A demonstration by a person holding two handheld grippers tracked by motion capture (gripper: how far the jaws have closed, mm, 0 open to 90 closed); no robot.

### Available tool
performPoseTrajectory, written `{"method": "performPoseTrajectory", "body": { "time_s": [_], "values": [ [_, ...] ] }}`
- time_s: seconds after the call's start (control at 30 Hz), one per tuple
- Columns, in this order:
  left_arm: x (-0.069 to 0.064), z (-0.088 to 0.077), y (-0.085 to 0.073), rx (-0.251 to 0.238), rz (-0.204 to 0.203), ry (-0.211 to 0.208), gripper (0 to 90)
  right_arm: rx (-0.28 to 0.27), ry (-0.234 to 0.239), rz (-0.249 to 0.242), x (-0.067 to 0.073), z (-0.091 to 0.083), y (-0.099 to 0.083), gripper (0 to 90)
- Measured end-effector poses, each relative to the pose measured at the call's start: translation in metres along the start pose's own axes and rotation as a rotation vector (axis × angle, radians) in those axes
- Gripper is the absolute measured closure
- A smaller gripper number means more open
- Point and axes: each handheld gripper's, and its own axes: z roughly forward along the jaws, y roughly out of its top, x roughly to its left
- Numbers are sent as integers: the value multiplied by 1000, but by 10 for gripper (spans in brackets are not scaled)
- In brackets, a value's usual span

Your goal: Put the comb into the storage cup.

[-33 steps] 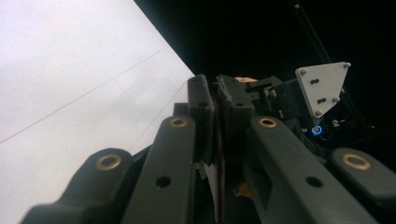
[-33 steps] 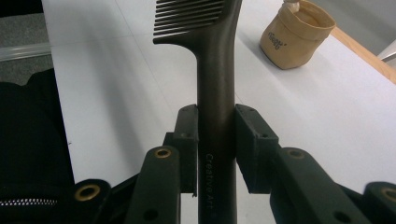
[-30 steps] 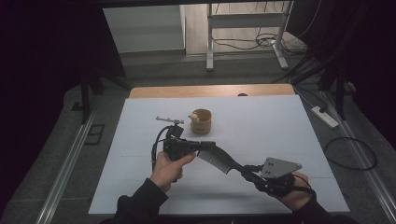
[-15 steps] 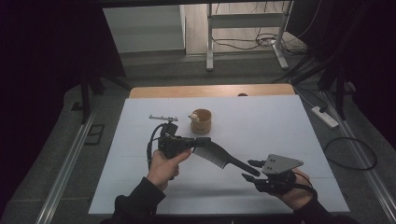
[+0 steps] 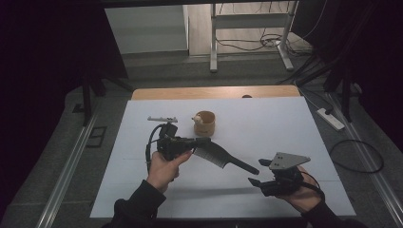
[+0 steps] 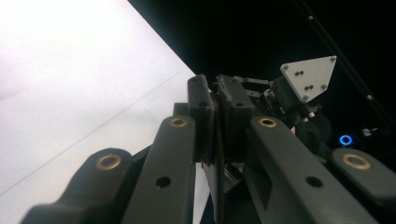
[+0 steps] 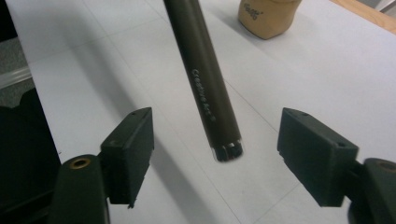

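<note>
A black comb (image 5: 222,156) hangs above the white table (image 5: 294,123), toothed end to the left. My left gripper (image 5: 202,141) is shut on that toothed end, and the comb's thin edge (image 6: 217,186) shows between the closed left gripper (image 6: 217,100). The comb's round handle (image 7: 205,79), with pale lettering on it, points at my right gripper (image 7: 219,140). That gripper stands open, and the handle's tip lies between its jaws without touching either. In the high view the right gripper (image 5: 255,171) is near the table's front right.
A small tan wooden cup (image 5: 204,123) stands mid-table just beyond the comb, also the cup (image 7: 268,16) in the right gripper view. A thin grey strip (image 5: 162,119) lies to its left. A bare wooden band (image 5: 214,91) runs along the far edge.
The left hand has shifted slightly left and farther up the table with the comb. The right gripper has hardly moved and stays open.
</note>
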Motion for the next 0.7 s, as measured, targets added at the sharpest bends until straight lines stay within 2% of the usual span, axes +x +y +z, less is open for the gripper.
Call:
{"method": "performPoseTrajectory", "body": {
  "time_s": [0.13, 0.37, 0.7],
  "values": [
    [0, -4, 1, -5, 16, 26, 840, 9, -8, 24, -3, -1, -1, 206],
    [1, -8, 2, -11, 27, 63, 840, 28, -7, 45, -6, -1, -3, 155],
    [1, -16, 4, -19, 48, 121, 840, 81, 6, 84, -12, -2, -8, 104]
  ]
}}
